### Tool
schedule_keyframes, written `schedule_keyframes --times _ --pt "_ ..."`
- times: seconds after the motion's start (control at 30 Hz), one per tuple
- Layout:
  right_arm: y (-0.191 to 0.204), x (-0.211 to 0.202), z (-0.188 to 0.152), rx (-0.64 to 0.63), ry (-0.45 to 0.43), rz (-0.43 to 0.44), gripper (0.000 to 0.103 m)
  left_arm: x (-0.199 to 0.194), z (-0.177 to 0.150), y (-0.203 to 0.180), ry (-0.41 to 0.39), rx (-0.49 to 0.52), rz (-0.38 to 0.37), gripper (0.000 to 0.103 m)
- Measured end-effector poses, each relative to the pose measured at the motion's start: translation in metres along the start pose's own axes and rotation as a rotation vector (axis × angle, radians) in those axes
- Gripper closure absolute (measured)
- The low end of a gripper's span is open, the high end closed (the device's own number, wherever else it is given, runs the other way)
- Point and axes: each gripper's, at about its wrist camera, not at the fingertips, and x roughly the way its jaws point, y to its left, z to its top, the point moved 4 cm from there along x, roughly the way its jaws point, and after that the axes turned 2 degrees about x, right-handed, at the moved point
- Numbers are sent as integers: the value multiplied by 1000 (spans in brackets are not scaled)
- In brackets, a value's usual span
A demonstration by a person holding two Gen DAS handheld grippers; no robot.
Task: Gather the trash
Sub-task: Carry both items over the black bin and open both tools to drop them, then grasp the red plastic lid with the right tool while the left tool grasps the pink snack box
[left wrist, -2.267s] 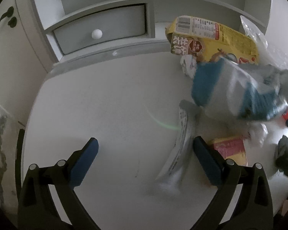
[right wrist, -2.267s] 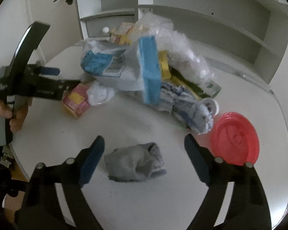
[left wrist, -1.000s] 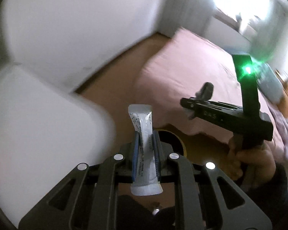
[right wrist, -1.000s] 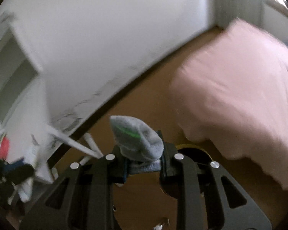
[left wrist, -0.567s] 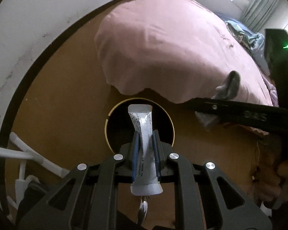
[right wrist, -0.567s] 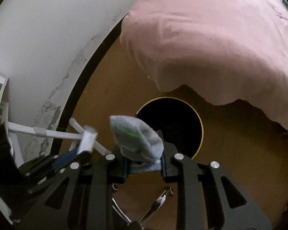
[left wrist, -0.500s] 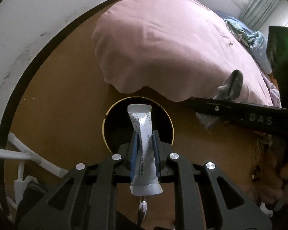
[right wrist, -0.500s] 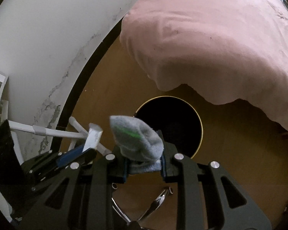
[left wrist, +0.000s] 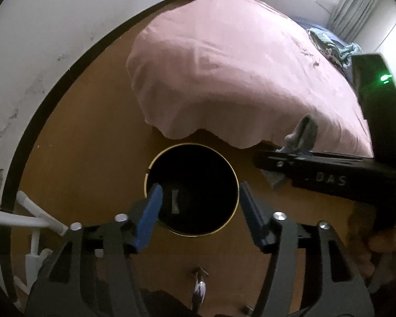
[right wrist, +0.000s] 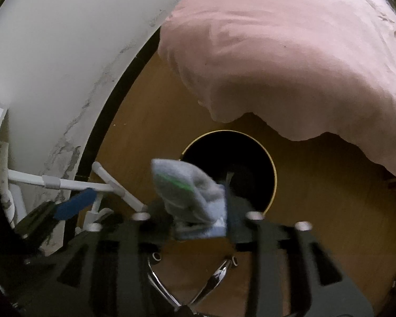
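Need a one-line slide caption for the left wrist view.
Left gripper open above the round black bin, wrapper inside; right gripper alongside holding a grey sock.

— What's the right tool (right wrist: 198,224) got?
— A crumpled grey sock (right wrist: 187,190), pinched between its fingers, the bundle sticking up above them. The picture is a bit blurred there.
— And below it?
— A round black bin with a thin gold rim (right wrist: 273,182), standing on the brown wooden floor (right wrist: 150,132), just past the sock. A pink bed cover (right wrist: 290,52) hangs close behind it, and the left tool's blue pad (right wrist: 75,203) shows at the left.
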Motion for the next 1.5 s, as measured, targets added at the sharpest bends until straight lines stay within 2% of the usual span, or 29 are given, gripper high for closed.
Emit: schedule_keyframes --times 0.03,0.23,0.3,0.4,0.47,0.53,0.6,0.7,0.83,0.93,0.97,1.1,1.17,1.27,1.5 --pt "0 -3 0 -1 -12 0 34 -3 1 0 -5 -3 2 38" --pt "6 -23 5 -2 -76 -19 30 -46 -2 -5 -58 7 47 26" --pt "13 -38 6 -14 -119 -34 29 -71 -4 -6 -93 5 70 14" --pt "36 -71 7 -59 -221 -48 21 -120 -11 -5 -161 1 124 9" --pt "67 -95 4 -118 -294 -39 17 -157 -21 -2 -203 4 155 8" --pt "100 -109 -2 -177 -324 -4 16 -204 -38 11 -258 -5 216 7" --pt "150 -120 -15 -272 -333 70 14 -239 -58 29 -291 -24 283 7" --pt "235 -126 -48 -469 -309 176 12 -298 -103 73 -317 -97 429 7" --pt "346 -126 -112 -752 -262 293 10 -374 -186 150 -321 -301 638 7" --pt "405 -119 -155 -907 -214 358 9 -410 -244 190 -321 -454 734 7" --pt "428 -114 -172 -963 -196 373 9 -425 -274 209 -320 -537 775 7" --pt "483 -92 -208 -1081 -143 384 9 -455 -355 244 -330 -751 836 7" --pt "502 -83 -223 -1126 -127 364 9 -460 -377 253 -319 -815 831 7" --pt "519 -74 -229 -1161 -114 346 9 -468 -396 261 -323 -860 821 7" --pt "539 -56 -228 -1171 -88 319 9 -451 -389 262 -260 -819 866 7"
